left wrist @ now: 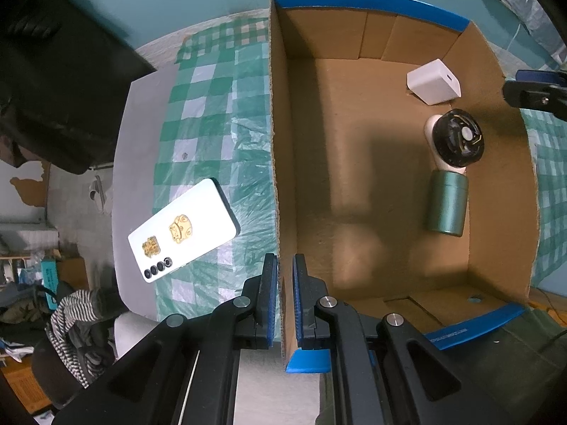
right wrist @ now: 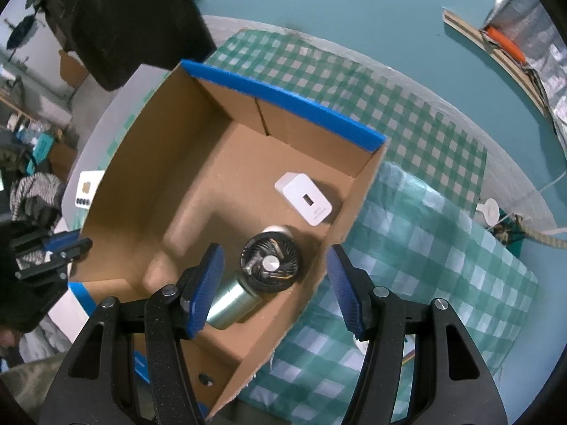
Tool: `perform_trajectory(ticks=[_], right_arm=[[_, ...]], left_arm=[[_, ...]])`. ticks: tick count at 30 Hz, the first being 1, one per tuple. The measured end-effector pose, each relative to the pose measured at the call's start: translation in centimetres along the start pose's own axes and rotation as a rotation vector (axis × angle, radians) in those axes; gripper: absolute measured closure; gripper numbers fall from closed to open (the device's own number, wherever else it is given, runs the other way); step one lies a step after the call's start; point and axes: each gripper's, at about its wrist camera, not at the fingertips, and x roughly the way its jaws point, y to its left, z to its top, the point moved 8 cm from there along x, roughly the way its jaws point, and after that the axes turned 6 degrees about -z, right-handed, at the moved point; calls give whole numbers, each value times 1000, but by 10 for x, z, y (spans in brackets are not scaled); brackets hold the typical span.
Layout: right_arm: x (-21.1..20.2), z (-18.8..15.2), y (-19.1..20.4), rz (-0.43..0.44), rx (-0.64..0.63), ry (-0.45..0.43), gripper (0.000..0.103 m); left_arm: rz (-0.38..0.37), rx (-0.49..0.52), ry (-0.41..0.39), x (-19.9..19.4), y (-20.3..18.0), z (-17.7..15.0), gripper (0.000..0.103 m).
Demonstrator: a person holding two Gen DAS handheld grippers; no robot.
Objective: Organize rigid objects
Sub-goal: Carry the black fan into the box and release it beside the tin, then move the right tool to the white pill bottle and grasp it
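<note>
Left gripper (left wrist: pixel 285 294) jaws are pinching the near side wall of the cardboard box (left wrist: pixel 354 184), one pad outside and one inside, steadying it. Right gripper (right wrist: pixel 274 285) jaws are standing spread wide and holding nothing, hovering over the box's opposite wall, straddling the black fan (right wrist: pixel 271 265) without visibly touching it.

Inside the box, three items are sitting along the right-hand wall: the fan, leaning on a cream base, a green cylinder (right wrist: pixel 232 302) lying on its side just beside it, and a white charger (right wrist: pixel 306 198) near the far corner, apart from the fan.

Outside, a white phone (left wrist: pixel 182 228) is lying face down on the checked tablecloth (left wrist: pixel 212 113), near the wall the left gripper is holding. It is looking like the remaining piece to bring in.

Judgement for the step: the right gripper is probably finishing a placement. Lifting it straight up would avoid nudging the fan or the box wall. The left grip is best kept on while it clears. The phone is thin and flat; grasping across its short edges, at a low angle, would likely work best.
</note>
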Motion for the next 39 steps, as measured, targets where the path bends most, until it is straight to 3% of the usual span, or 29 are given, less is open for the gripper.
perform_trajectory(ticks=[10, 22, 39], right_arm=[[-24, -11, -30, -2, 108, -37, 42], [-23, -35, -79, -40, 233, -6, 42], [26, -77, -180, -111, 455, 108, 40]], left_arm=[[-25, 6, -12, -2, 0, 4, 95], [-24, 12, -8, -2, 1, 5, 95], [-16, 6, -4, -1, 1, 4, 95]])
